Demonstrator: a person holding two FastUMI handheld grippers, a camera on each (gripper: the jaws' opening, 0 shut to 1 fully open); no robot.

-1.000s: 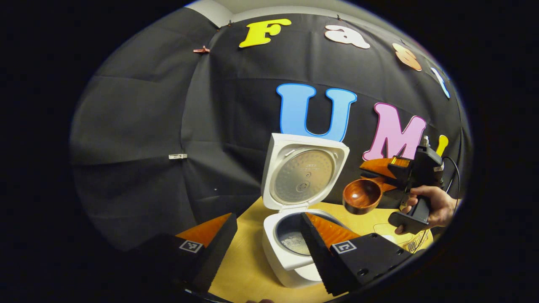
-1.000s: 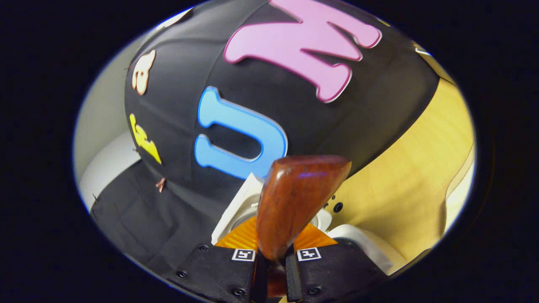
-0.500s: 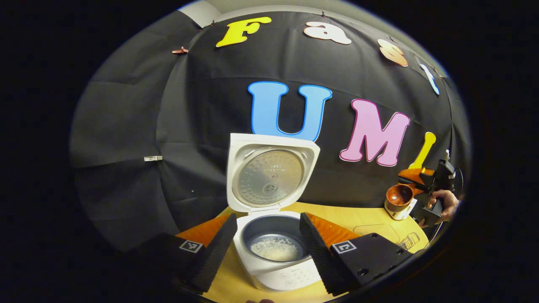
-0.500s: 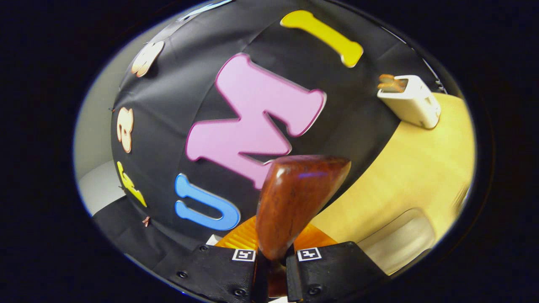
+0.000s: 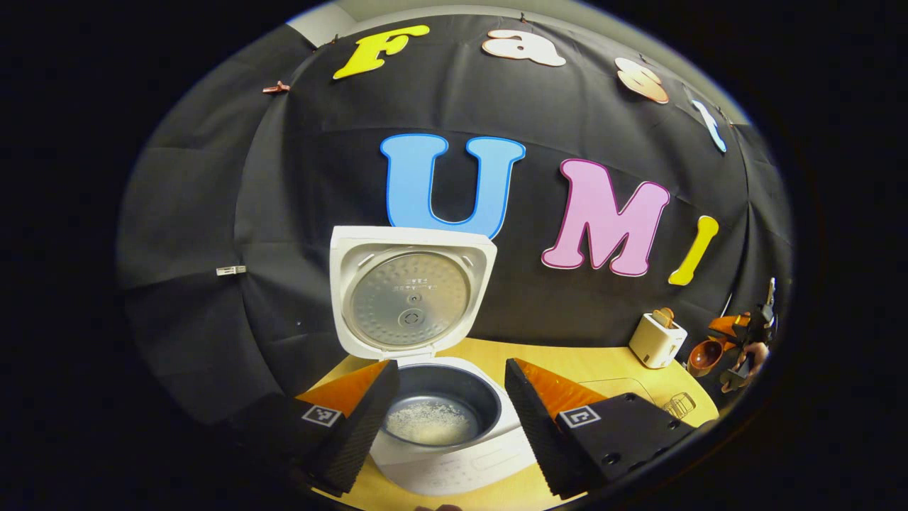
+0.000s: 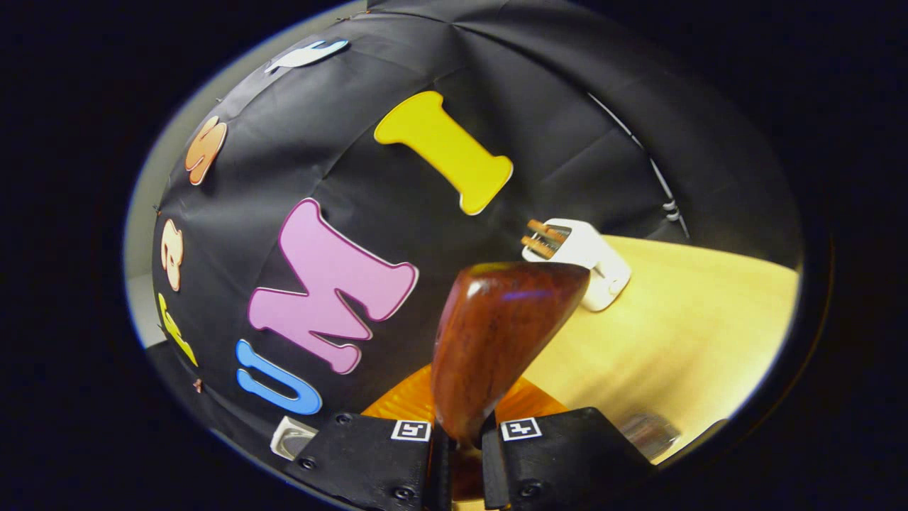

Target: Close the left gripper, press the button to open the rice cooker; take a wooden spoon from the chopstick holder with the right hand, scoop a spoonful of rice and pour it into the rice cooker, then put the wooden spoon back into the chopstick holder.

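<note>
Carrying the dark reddish wooden spoon [image 6: 496, 341] clamped by its handle, the right gripper [image 6: 464, 440] aims toward the white chopstick holder [image 6: 585, 259] on the pale wooden table [image 6: 695, 333], presumably for return. The left gripper [image 5: 443, 419], fingers apart, idles before the lid-up white rice cooker [image 5: 454, 454], rice inside.

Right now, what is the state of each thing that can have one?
Rice cooker: lid up, open.
Inner pot: holds some rice.
Wooden spoon: gripped, off the table.
Chopstick holder: upright on the table.
Left gripper: open.
Right gripper: shut on the spoon.
</note>
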